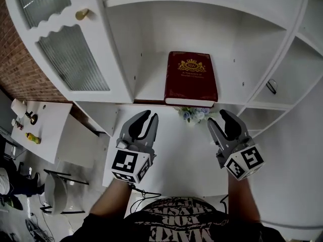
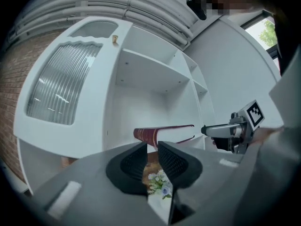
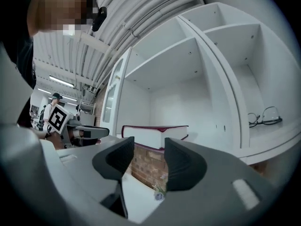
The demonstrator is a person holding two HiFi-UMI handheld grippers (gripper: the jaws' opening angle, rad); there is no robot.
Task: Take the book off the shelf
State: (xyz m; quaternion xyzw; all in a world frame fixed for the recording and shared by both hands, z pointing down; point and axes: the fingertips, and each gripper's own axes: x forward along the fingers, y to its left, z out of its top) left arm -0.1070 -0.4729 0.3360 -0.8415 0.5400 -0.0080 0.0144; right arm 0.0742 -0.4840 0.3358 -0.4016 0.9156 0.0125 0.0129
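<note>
Caller: Closest in, a dark printed shirt (image 1: 176, 223) fills the bottom edge, with bare forearms running up to the marker cubes. What do the tongs say?

Spotter: Left gripper (image 1: 150, 116) shows a narrow slit between its pads, nothing in it. Right gripper (image 1: 218, 117) stands wider apart, nothing in it either. Both hover side by side, short of the shelf edge, touching nothing.

Caller: And just past the tips?

Spotter: A small bunch of pale flowers (image 1: 193, 115) peeks out lower down, between the two grippers.

Caller: Now the book (image 1: 191, 77)!

Spotter: Dark red, gold crest on the cover, lying flat on the white shelf (image 1: 146, 87) with its page edge right at the lip. It sits in the middle compartment, ahead of both grippers and apart from them.

Caller: Further out?

Spotter: To the left, an open cabinet door (image 1: 73, 59) with ribbed glass and a brass knob (image 1: 82, 14), then a brick wall (image 1: 20, 69) beyond. To the right, a pair of glasses (image 1: 271, 86) rests in the neighbouring compartment.
</note>
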